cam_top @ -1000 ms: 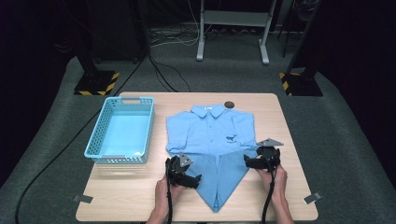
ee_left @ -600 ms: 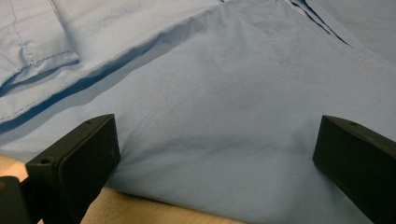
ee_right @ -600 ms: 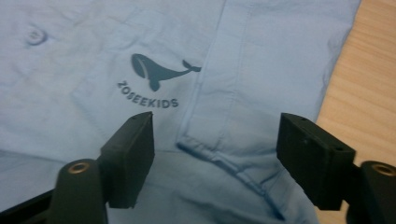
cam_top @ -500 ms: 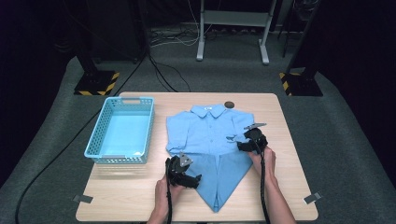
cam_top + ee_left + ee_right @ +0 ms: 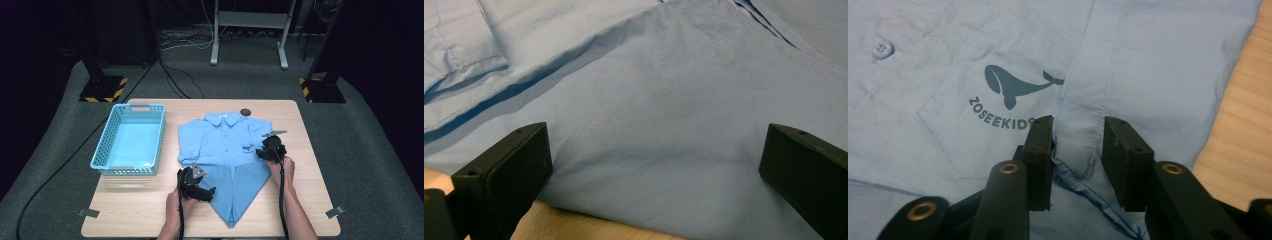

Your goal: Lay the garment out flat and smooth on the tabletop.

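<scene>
The shirt [image 5: 225, 150] lies half folded mid-tabletop, its tail still trailing toward the near edge; the right claw [image 5: 1077, 150] has just been narrowing around a sleeve fold, the left claw [image 5: 654, 165] gapes wide.

Wooden table [image 5: 150, 210] with blue shirt [image 5: 220, 145], turquoise basket [image 5: 129, 141].

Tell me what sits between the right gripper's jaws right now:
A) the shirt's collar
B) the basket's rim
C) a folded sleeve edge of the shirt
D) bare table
C: in the right gripper view the right gripper has its jaws either side of a folded sleeve edge of the shirt, beside the whale print; the jaws have just been closing on it, with a gap still showing.
</scene>
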A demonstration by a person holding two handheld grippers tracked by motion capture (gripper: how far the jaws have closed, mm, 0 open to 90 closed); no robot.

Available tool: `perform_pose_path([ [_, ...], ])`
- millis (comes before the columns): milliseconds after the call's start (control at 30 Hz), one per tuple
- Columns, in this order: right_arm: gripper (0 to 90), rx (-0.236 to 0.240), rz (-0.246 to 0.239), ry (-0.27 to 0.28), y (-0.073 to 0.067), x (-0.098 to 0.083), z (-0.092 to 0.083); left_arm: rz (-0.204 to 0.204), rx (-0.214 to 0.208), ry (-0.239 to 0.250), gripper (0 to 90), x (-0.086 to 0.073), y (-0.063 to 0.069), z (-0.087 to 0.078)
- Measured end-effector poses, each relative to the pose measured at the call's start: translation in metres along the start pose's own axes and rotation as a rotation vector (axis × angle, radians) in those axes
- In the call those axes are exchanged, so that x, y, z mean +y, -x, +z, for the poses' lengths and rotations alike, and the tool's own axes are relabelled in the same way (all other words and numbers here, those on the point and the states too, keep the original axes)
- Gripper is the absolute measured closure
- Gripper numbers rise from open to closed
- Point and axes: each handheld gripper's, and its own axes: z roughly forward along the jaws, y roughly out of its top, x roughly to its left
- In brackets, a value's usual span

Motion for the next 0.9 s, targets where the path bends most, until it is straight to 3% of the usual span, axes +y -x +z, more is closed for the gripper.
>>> perform_pose_path([
  [133, 79.4, -0.013, -0.016, -0.002, -0.003, 0.001, 0.000, 0.002, -0.002, 0.001, 0.1, 0.000, 0.000, 0.000],
  [267, 84.4, -0.024, -0.042, -0.008, -0.005, 0.002, 0.000, 0.003, -0.002, 0.000, 0.1, 0.000, 0.000, 0.000],
  [633, 87.2, -0.033, -0.014, 0.010, 0.005, 0.000, -0.008, 0.004, -0.002, -0.001, 0.1, 0.000, 0.000, 0.000],
  [900, 87.3, -0.073, -0.015, 0.050, 0.014, -0.001, -0.019, 0.004, -0.002, -0.002, 0.1, 0.000, 0.000, 0.000],
])
